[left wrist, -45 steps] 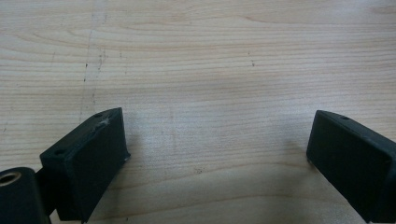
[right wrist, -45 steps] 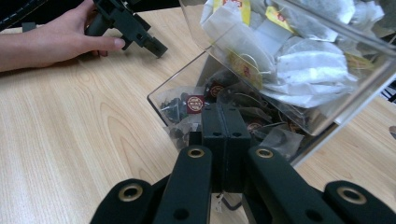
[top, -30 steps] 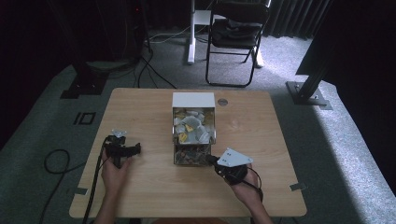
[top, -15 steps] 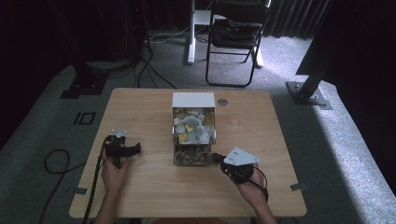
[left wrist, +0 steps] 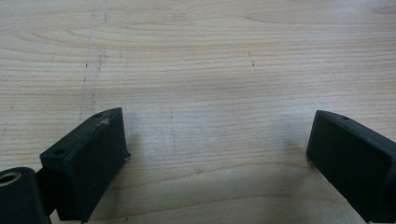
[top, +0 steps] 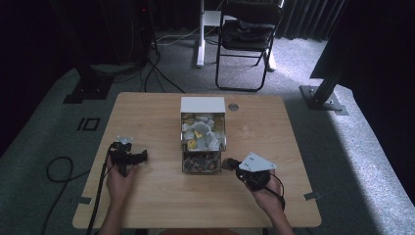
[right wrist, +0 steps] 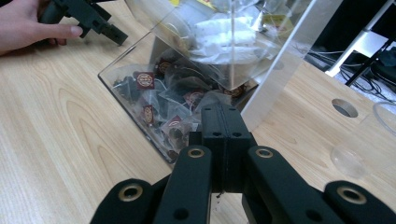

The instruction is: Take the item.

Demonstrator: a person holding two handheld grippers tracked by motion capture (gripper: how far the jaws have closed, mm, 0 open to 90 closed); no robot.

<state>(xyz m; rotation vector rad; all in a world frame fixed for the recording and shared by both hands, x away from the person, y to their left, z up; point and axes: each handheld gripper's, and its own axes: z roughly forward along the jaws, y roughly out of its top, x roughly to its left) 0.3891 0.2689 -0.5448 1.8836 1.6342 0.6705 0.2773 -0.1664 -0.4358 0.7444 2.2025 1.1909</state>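
Two handheld grippers rest low over the wooden table [top: 161,196], one in each of the person's hands. The left gripper [top: 128,157] sits near the table's left edge, held by the left hand [top: 120,180]; its jaws stand wide apart with bare wood between them and nothing held. The right gripper [top: 231,164] lies right of centre, gripped by the right hand [top: 264,193], pointing left at the lower right corner of a clear tea-bag dispenser box [top: 202,142]. Its jaws are pressed together; whether anything is pinched between them cannot be told. The box stands at table centre, its white top [top: 202,104] at the far end, with white sachets [right wrist: 219,35] above and dark sachets [right wrist: 161,105] below. A folding chair [top: 247,41] stands on the floor beyond the table.
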